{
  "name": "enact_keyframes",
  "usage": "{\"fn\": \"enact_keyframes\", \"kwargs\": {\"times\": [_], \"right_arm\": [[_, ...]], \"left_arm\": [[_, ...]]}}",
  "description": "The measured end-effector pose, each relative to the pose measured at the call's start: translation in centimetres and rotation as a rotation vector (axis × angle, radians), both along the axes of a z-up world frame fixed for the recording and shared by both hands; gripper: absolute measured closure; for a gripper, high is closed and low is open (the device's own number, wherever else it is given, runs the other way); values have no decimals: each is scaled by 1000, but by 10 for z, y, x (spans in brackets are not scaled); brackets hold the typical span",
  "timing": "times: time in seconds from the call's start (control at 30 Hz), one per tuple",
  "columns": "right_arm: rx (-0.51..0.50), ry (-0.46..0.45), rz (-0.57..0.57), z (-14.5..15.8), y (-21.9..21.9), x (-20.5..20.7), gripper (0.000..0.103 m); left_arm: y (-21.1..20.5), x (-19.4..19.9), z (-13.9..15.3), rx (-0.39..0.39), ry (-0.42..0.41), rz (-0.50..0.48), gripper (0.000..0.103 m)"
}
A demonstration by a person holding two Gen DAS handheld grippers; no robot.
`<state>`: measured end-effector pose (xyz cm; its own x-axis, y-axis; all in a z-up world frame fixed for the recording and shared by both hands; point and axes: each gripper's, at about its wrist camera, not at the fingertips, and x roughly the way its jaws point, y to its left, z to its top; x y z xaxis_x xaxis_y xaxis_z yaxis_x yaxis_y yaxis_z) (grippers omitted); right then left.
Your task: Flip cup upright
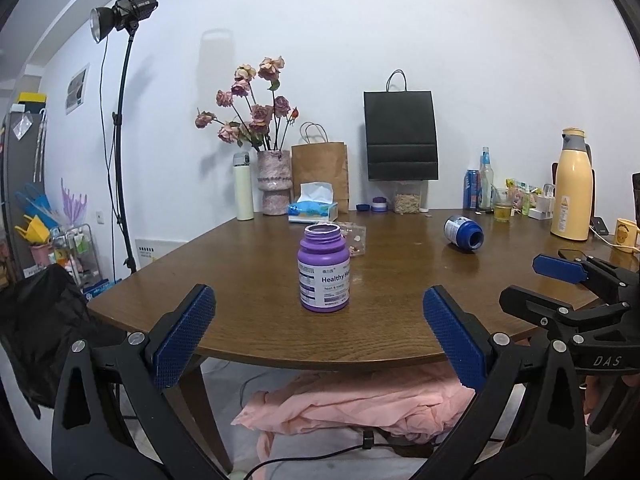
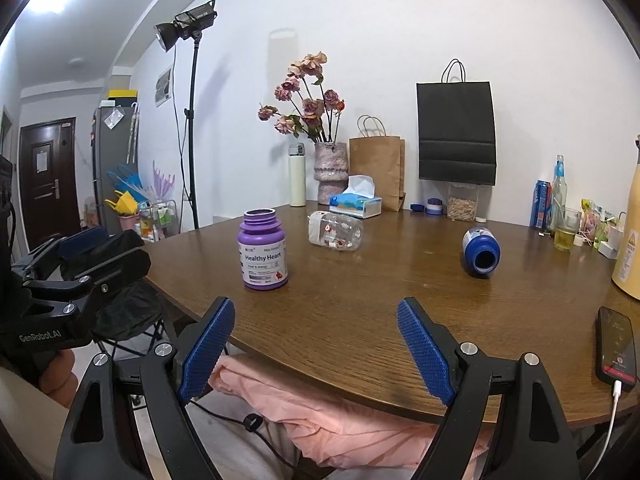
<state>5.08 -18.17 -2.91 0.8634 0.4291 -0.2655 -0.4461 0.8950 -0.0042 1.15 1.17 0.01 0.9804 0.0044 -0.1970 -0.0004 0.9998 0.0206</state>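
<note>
A purple open-topped bottle (image 1: 324,268) stands upright on the brown table (image 1: 248,264); it also shows in the right wrist view (image 2: 262,255). A blue bottle (image 1: 464,233) lies on its side at the right, mouth open toward me (image 2: 481,251). A clear bottle (image 2: 335,230) lies on its side behind the purple one, partly hidden in the left wrist view (image 1: 356,238). My left gripper (image 1: 316,332) is open and empty at the table's near edge, in front of the purple bottle. My right gripper (image 2: 316,344) is open and empty at the near edge.
At the back stand a vase of dried roses (image 1: 273,184), a tissue box (image 1: 314,208), paper bags (image 1: 400,136), a white flask (image 1: 243,186), bottles, a glass and a yellow thermos (image 1: 571,188). A phone (image 2: 616,346) charges at the right edge. Pink cloth (image 2: 320,412) lies below the table.
</note>
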Motion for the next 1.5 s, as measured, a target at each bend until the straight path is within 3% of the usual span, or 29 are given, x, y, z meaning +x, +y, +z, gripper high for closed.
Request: {"fn": "enact_keyframes", "kwargs": {"times": [1.5], "right_arm": [[-2,-1,7,-1,3,0,15]], "left_arm": [[-1,-5,2,-18,-6,0,0]]}}
